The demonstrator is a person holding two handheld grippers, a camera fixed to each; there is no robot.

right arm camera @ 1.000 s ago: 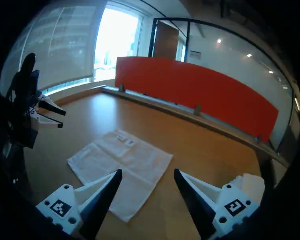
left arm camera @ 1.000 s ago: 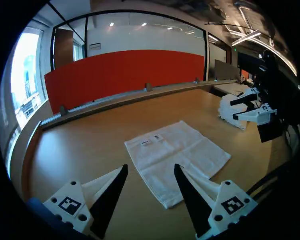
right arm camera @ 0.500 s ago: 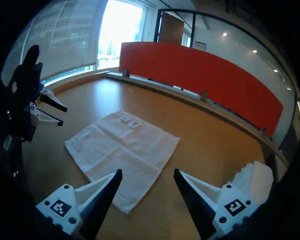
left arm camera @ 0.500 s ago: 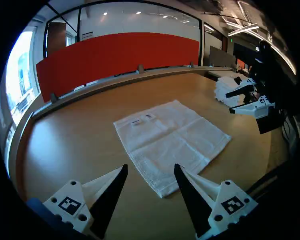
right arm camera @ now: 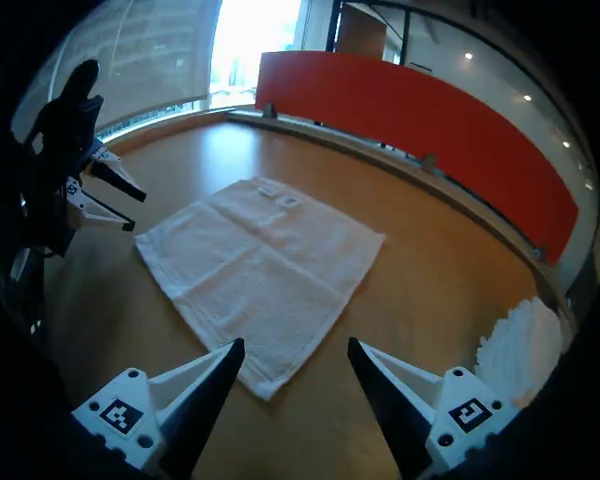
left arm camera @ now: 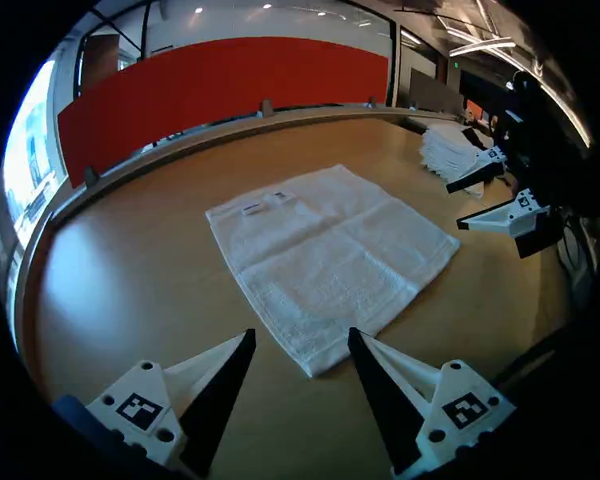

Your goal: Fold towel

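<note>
While neither gripper has hold of anything, the left gripper (left arm camera: 300, 332) keeps its two fingers spread wide, their tips framing the near corner of the towel (left arm camera: 332, 240) in the left gripper view. The right gripper (right arm camera: 296, 342) is opened about as far, and its tips frame another corner of the same cloth in the right gripper view. Whether any fingertip touches the fabric I cannot tell.

Each finger is a tapered white wedge with a flat black inner face and a square black-and-white marker near its base. The towel is white terry, roughly square, and lies spread flat on the smooth wooden table (left arm camera: 124, 264). It has a nubbly pile, a hemmed border, faint crease lines that quarter it, and two small tags (left arm camera: 264, 202) near its far edge.

Seen from across the table, each gripper sits off one side of the towel, its fingers parted and empty. A stack of folded white cloths (left arm camera: 448, 152) rests well apart from the towel. A long red partition (left arm camera: 220, 80) runs along the table's far edge.
</note>
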